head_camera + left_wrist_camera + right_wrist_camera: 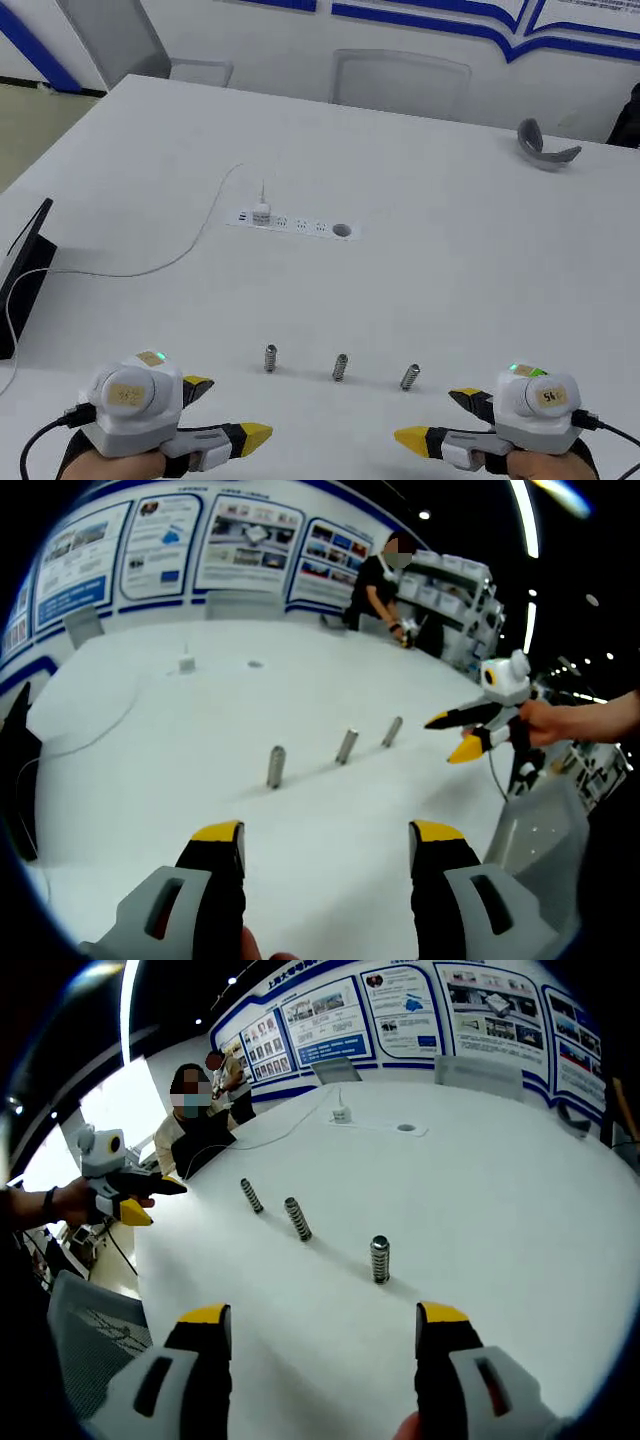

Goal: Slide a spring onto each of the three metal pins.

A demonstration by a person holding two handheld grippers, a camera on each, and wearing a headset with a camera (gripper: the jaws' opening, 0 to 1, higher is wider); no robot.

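Three short metal pins stand in a row on the white table (450, 260), each wrapped in a coiled spring: left pin (270, 358), middle pin (340, 367), right pin (409, 377). The same row appears in the left gripper view (276, 766) (346, 746) (392, 731) and in the right gripper view (250, 1196) (297, 1218) (379, 1258). My left gripper (226, 410) (327, 832) is open and empty, near and left of the row. My right gripper (438, 418) (322, 1314) is open and empty, near and right of it. Each gripper is also seen from the other's camera: right (460, 732), left (140, 1200).
A white power strip (290, 222) with a plugged charger and a trailing cable (180, 255) lies mid-table. A black device (20, 275) sits at the left edge, and a grey curved band (545, 145) at the far right. Chairs (400, 80) stand behind the table. People (190, 1120) are nearby.
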